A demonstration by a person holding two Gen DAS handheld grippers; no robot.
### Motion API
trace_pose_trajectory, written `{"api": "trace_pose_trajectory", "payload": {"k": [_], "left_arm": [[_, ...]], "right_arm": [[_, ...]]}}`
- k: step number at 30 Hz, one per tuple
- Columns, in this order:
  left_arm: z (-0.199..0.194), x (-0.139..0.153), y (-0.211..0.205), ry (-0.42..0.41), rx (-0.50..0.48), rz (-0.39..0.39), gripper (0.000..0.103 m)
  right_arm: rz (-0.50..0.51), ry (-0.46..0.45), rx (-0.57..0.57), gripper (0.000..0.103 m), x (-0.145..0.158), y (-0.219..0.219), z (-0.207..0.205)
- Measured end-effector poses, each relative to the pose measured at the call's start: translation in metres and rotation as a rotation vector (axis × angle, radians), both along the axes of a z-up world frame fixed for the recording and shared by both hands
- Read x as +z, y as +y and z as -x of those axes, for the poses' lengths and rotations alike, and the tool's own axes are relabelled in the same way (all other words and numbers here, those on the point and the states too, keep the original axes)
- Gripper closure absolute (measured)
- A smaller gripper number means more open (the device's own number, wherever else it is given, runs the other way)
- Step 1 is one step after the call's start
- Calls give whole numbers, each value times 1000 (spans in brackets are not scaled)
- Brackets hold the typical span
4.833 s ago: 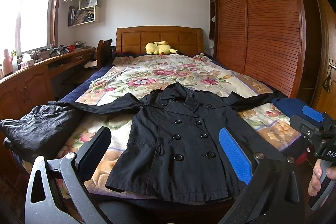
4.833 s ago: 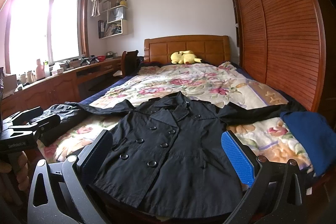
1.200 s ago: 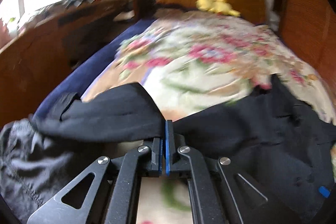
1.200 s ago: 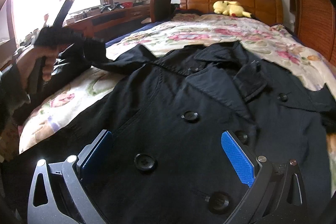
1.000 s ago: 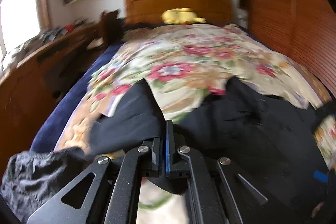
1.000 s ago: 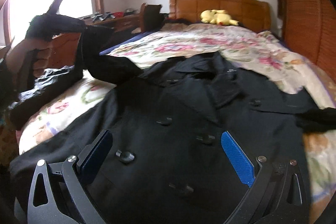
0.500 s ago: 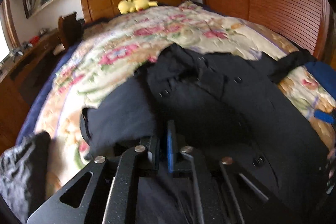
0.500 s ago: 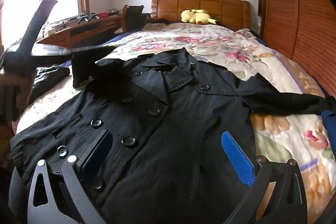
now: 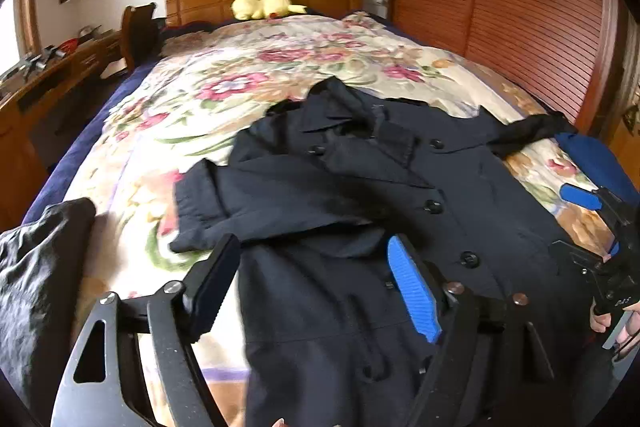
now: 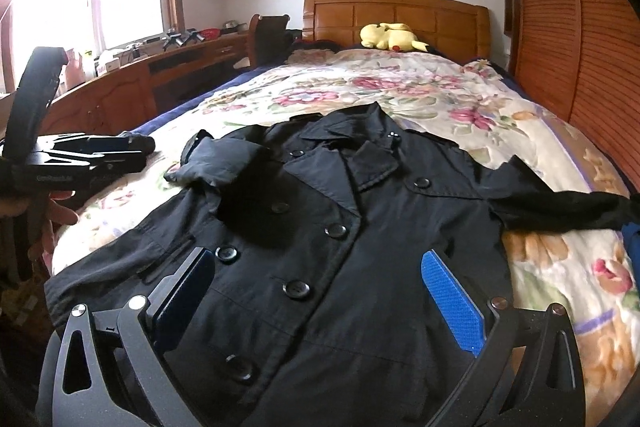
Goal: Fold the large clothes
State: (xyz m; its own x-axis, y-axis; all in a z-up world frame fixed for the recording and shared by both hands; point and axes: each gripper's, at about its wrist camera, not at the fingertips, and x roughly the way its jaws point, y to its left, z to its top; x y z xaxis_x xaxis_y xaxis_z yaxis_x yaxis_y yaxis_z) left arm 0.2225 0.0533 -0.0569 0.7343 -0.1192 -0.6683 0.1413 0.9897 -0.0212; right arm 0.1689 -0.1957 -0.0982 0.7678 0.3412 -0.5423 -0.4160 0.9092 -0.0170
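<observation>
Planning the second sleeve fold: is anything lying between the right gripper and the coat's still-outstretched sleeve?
Nothing visible: the right gripper hovers open over the coat, and only coat front lies between it and the sleeve.

Black double-breasted coat (image 10: 340,247) face-up on bed, one sleeve folded inward

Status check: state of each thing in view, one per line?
black coat: flat on the bed, front up, buttoned
near sleeve: folded in over the chest, released
far sleeve: stretched out sideways, unfolded
left gripper: jaws opening, nothing between them
right gripper: open, empty, over the coat
wardrobe doors: closed
</observation>
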Motion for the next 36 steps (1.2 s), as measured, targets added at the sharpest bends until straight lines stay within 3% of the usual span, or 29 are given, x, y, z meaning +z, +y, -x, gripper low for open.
{"api": "trace_pose_trajectory", "payload": {"k": [21, 27, 36], "left_arm": [[-91, -78, 100, 138, 199, 62, 25], [-110, -100, 114, 205, 245, 42, 25], [-117, -120, 114, 265, 239, 57, 25]], "right_arm": [[71, 86, 50, 0, -30, 37, -44], [87, 103, 64, 0, -34, 42, -46], [93, 102, 70, 0, -32, 45, -43]]}}
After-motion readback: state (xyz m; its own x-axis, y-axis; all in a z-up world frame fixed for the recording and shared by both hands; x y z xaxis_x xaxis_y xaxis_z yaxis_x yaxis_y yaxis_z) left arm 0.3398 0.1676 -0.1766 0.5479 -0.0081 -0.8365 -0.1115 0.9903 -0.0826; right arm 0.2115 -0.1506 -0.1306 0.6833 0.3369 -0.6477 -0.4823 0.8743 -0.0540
